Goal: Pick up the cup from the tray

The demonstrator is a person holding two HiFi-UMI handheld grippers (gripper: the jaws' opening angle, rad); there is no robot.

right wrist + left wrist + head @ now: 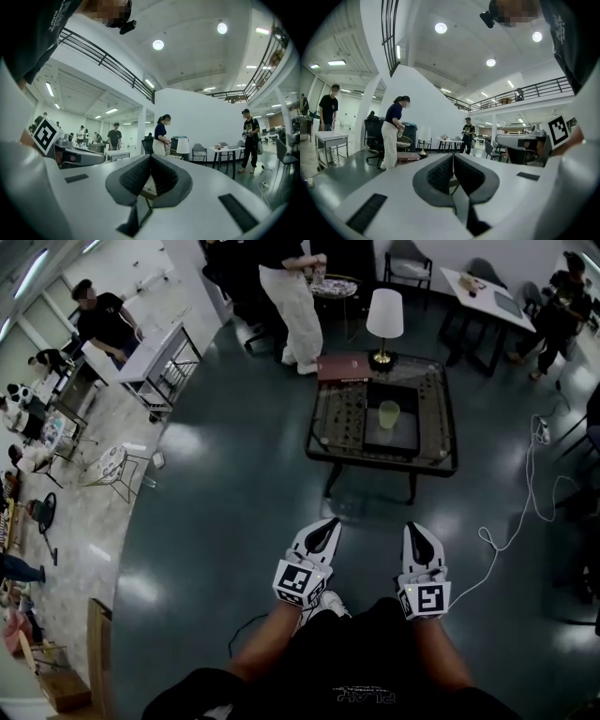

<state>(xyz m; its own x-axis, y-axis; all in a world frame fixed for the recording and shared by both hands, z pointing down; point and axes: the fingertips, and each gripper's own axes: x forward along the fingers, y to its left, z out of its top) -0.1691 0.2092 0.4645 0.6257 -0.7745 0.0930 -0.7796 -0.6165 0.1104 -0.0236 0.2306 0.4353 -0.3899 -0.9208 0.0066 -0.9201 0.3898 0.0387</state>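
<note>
Two claws are held out low in front of the person, above a dark, glossy floor. Both point toward a low glass-topped bench that stands well ahead of them. The left claw is fully closed: its own view shows the two black ribbed pads pressed together with nothing between them. The right claw is closed as well, with its pads meeting at the tip and gripping nothing. Each claw is white, with a black-and-white marker cube at its base.

On the bench lies a dark rectangular tray. A pale yellow-green cup stands upright on the tray, near its middle and well apart from both claws. Behind the tray, at the far edge of the bench, stands a table lamp with a white shade. Just to the lamp's left lies a flat reddish-brown item — a box or a book, too small to tell which.

A white cable trails in loops across the floor to the right of the bench. Several people stand or sit around the room. A person in pale trousers stands just beyond the bench, and others are farther off to either side.
</note>
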